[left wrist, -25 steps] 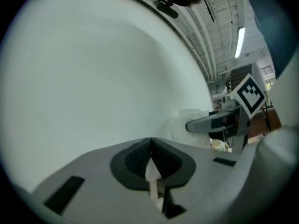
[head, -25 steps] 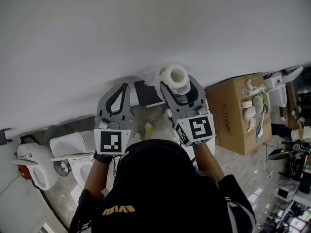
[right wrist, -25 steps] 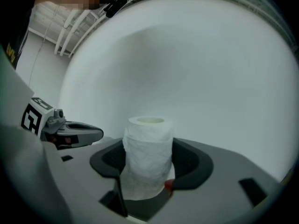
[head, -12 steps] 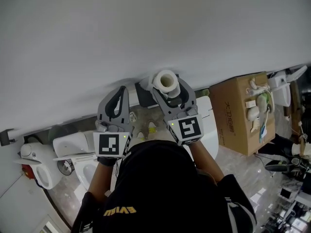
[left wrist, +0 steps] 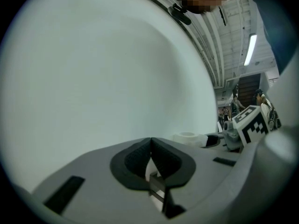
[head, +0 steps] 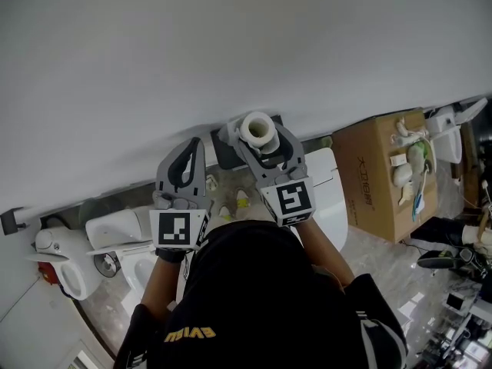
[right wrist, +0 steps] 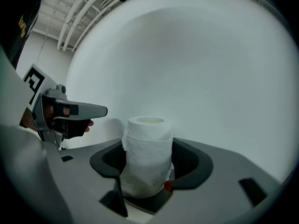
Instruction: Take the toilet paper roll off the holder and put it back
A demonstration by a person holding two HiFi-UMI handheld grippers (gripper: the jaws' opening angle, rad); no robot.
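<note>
White, slightly crumpled toilet paper roll [right wrist: 147, 148] stands upright, core up, clamped between the fingers of the right gripper [head: 260, 138] close to the wall. It seems off the holder, so putting it back is the step in hand: next, line its core up with the dark bracket [head: 225, 151] below. Beside it hangs the left gripper [left wrist: 150, 143], fingers together and empty.

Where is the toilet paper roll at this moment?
Head view, centre: the toilet paper roll stands upright, clamped in the right gripper close to the white wall, just right of the shut left gripper.
</note>
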